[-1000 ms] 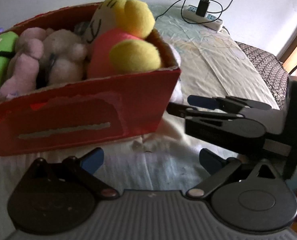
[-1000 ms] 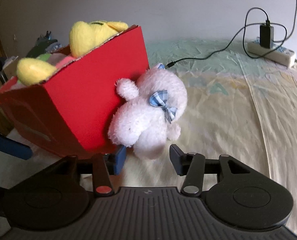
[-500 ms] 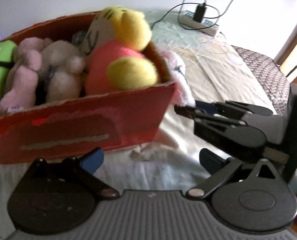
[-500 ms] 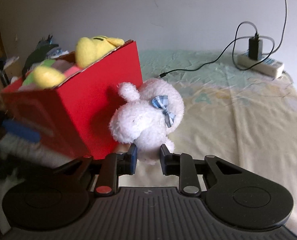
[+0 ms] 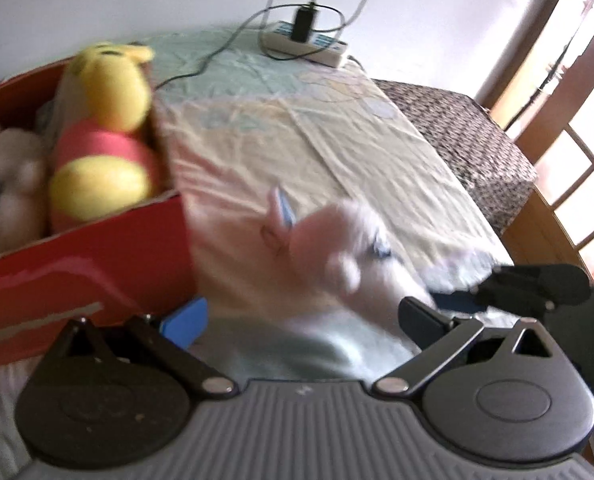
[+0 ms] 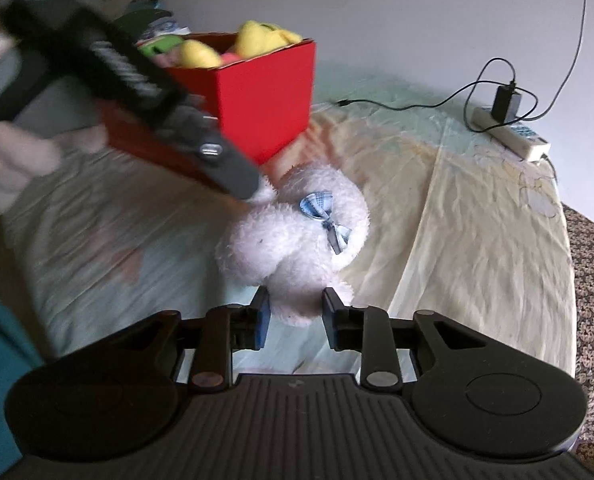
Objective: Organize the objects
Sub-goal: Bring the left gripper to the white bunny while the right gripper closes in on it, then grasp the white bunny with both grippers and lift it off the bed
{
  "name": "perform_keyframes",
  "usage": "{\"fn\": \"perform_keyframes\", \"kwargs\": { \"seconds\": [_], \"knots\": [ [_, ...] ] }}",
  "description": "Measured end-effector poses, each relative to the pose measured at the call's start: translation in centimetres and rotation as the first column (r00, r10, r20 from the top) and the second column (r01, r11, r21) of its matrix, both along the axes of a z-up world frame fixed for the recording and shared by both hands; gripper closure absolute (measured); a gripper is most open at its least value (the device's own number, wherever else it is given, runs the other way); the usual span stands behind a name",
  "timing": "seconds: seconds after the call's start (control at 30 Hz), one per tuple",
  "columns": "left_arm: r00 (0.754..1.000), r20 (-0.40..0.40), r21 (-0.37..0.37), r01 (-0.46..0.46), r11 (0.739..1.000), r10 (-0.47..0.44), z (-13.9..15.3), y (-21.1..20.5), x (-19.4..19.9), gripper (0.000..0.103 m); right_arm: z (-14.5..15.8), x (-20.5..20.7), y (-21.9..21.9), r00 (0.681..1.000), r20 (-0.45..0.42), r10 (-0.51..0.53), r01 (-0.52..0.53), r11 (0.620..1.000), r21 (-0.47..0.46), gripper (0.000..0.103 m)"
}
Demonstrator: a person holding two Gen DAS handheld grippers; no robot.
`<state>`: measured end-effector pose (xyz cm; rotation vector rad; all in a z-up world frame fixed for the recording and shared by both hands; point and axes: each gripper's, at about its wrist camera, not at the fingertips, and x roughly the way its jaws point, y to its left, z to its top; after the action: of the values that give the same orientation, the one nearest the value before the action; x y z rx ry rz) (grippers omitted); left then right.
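The right gripper point(image 6: 295, 314), jaws opening, pinches the near end of the fluffy white plush toy with a blue checked bow point(image 6: 297, 236). The toy's long axis runs away toward the red cardboard box point(image 6: 265, 92) on the pale bedsheet point(image 6: 477, 216). The left gripper point(image 5: 303, 322) stands wide apart, holding nothing.

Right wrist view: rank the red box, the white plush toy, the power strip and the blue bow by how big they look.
1. red box
2. white plush toy, close to the box in apparent size, but it lies nearer the camera, so their order is unsure
3. power strip
4. blue bow
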<state>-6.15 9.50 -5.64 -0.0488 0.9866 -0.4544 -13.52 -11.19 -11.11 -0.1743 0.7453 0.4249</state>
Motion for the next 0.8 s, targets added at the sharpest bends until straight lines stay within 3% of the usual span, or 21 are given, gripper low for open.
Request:
{"fn": "perform_keyframes", "kwargs": {
  "seconds": [0.1,0.2,0.23,0.3,0.4,0.47,0.6,0.8],
  "knots": [
    [0.999,-0.011,0.012,0.033,0.999,-0.033,-0.5,-1.2,0.4,0.002,0.6,-0.5,-0.9,0.999,-0.037,0.012,-0.009,0.996,0.093,0.071],
    [0.998,-0.03,0.038,0.052,0.998,-0.05,-1.3,-2.1,0.7,0.002,1.3,-0.5,-3.0,0.997,-0.077,-0.024,0.044,0.962,0.27,0.068],
    [0.998,-0.04,0.048,0.055,0.997,-0.053,-1.7,-2.3,0.7,0.002,1.4,-0.1,-3.8,0.994,-0.093,-0.06,0.087,0.943,0.322,0.062],
    [0.997,-0.058,0.06,0.057,0.997,-0.054,-2.2,-2.4,0.9,0.002,1.0,0.9,-5.4,0.976,-0.143,-0.165,0.21,0.889,0.406,0.06],
    [0.996,-0.078,0.069,0.057,0.996,-0.052,-2.9,-2.2,0.7,0.002,-0.7,2.9,-6.9,0.938,-0.259,-0.231,0.337,0.783,0.523,0.057],
    [0.995,-0.086,0.073,0.06,0.995,-0.054,-3.2,-2.1,0.5,0.002,-2.0,4.0,-7.0,0.918,-0.319,-0.234,0.383,0.735,0.561,0.057],
    [0.991,-0.117,0.07,0.068,0.995,-0.06,-3.9,-2.3,0.2,0.002,-4.4,5.9,-6.1,0.883,-0.418,-0.214,0.442,0.68,0.585,0.056],
    [0.986,-0.143,0.057,0.095,0.994,-0.086,-4.6,-2.9,-0.3,0.003,-6.6,7.2,-5.1,0.857,-0.497,-0.137,0.479,0.569,0.668,0.051]
  ]
}}
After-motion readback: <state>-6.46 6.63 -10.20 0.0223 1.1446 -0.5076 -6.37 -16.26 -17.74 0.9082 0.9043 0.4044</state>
